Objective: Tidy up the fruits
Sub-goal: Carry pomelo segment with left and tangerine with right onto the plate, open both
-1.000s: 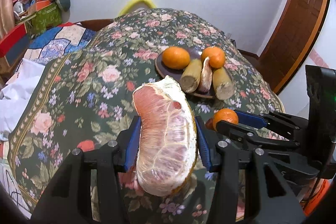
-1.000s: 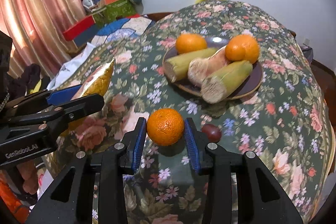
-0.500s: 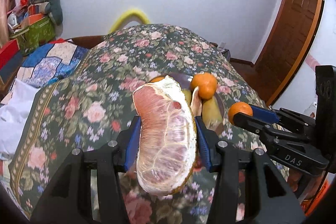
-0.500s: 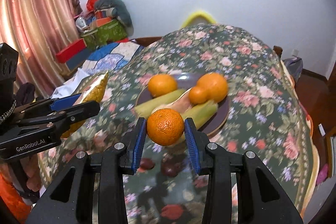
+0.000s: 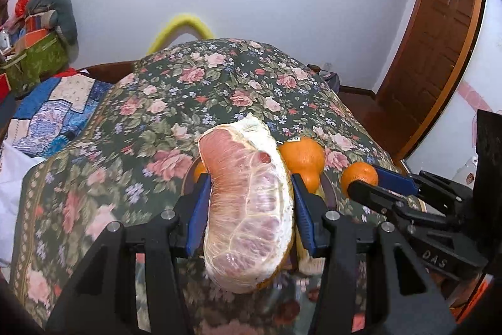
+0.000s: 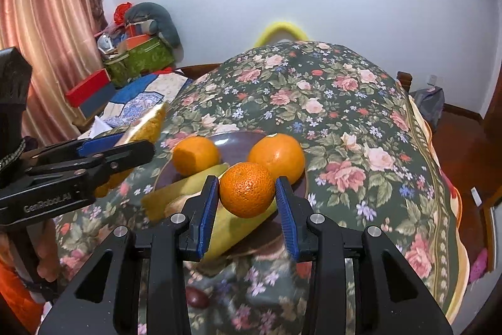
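My left gripper [image 5: 249, 190] is shut on a large peeled pomelo piece [image 5: 248, 209], held above the near left side of the dark plate [image 6: 232, 140]; the pomelo hides most of the plate in the left wrist view. My right gripper [image 6: 246, 193] is shut on a small tangerine [image 6: 246, 189], held above the plate's front. It also shows in the left wrist view [image 5: 359, 178]. On the plate lie two oranges [image 6: 196, 154] [image 6: 277, 156] and pale green corn cobs [image 6: 188, 187]. The left gripper with the pomelo's rind shows at the left of the right wrist view [image 6: 147, 131].
The table wears a dark floral cloth [image 6: 345, 115]. A small dark fruit [image 6: 196, 299] lies on the cloth in front of the plate. Boxes and clutter [image 6: 138, 55] stand back left by a pink curtain. A wooden door [image 5: 439, 52] is at the right.
Both grippers have lifted their fruit off the table and moved forward over the plate. The tangerine left the cloth beside the dark fruit. Both grips are unchanged.
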